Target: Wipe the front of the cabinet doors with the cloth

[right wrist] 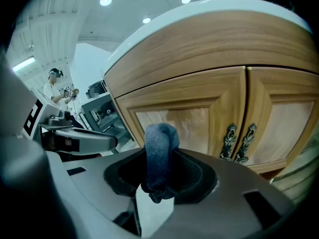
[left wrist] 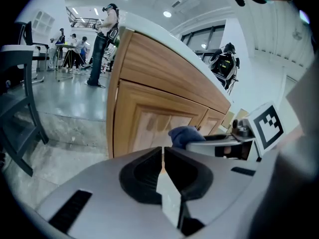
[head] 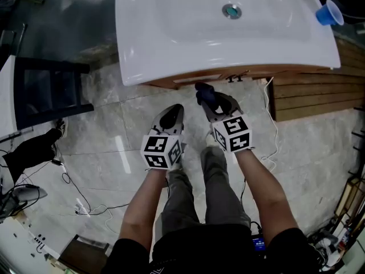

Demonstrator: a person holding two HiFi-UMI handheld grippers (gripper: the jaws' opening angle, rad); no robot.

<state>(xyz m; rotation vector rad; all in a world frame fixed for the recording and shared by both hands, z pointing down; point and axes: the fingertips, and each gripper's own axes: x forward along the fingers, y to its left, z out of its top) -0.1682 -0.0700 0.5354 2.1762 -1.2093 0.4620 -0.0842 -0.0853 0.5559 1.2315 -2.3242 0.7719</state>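
Firmly pinched between the jaws of the right tool (right wrist: 160, 177), the cloth (right wrist: 160, 148) is dark blue, nubby fabric bunched into an upright fold. It is near the cabinet doors (right wrist: 199, 118), though contact cannot be told. The doors are warm grained wood with recessed panels and two ornate dark metal handles (right wrist: 239, 142) side by side. The left tool (left wrist: 163, 159), just beside the right one, has its jaws all but together on nothing. Both forearms (head: 142, 207) reach forward under the glossy white basin top (head: 171, 44).

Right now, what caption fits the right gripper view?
Blue cloth clamped in the right gripper, facing the cabinet doors.
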